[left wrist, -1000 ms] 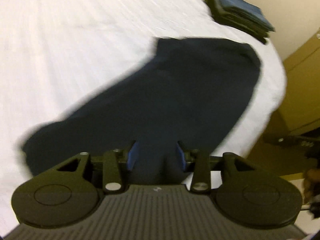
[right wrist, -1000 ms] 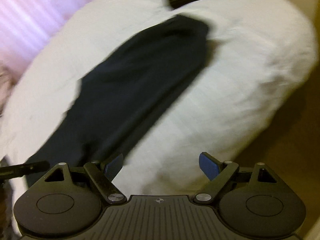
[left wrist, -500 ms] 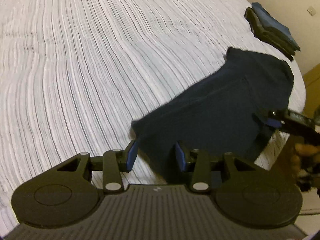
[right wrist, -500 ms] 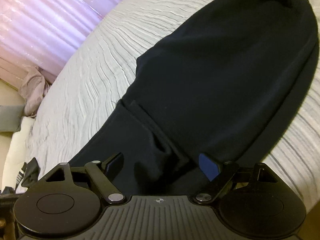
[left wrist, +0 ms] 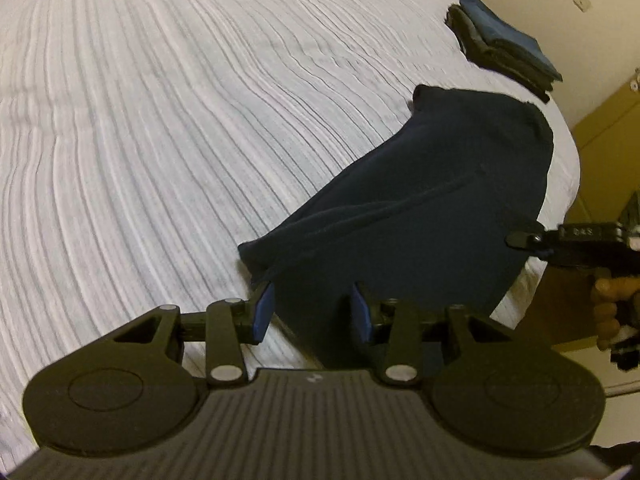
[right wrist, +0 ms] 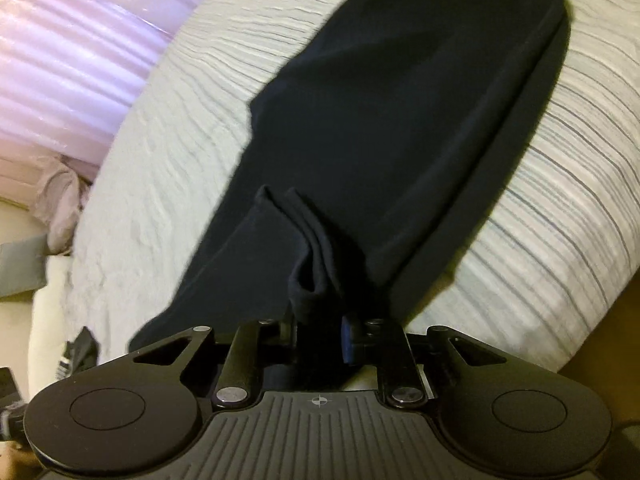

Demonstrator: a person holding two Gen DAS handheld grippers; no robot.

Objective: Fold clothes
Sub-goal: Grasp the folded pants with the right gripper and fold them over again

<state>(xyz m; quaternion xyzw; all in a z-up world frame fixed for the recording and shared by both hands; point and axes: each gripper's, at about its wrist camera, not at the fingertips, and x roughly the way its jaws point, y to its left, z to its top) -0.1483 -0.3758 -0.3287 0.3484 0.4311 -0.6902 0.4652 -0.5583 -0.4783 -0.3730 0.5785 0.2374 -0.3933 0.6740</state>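
Note:
A dark navy garment (left wrist: 420, 208) lies lengthwise on the white striped bed (left wrist: 160, 120), near its right edge. My left gripper (left wrist: 311, 312) is shut on the garment's near end, and cloth fills the gap between its blue pads. In the right wrist view the same garment (right wrist: 400, 100) stretches away from me. My right gripper (right wrist: 320, 336) has its jaws closing on a bunched fold at the garment's near edge, with cloth pinched between them. The right gripper (left wrist: 528, 242) also shows at the garment's right side in the left wrist view, held by a hand (left wrist: 612, 304).
A stack of folded dark and blue clothes (left wrist: 504, 44) sits at the bed's far right corner. A yellow-brown cabinet (left wrist: 608, 128) stands beyond the bed's right edge. A purple-lit curtain (right wrist: 60, 60) and a pink bundle (right wrist: 60, 200) lie past the bed's left side.
The left gripper dragged the garment across the bed, then held still. The right gripper came down over the garment's edge and its wide jaws narrowed onto a fold.

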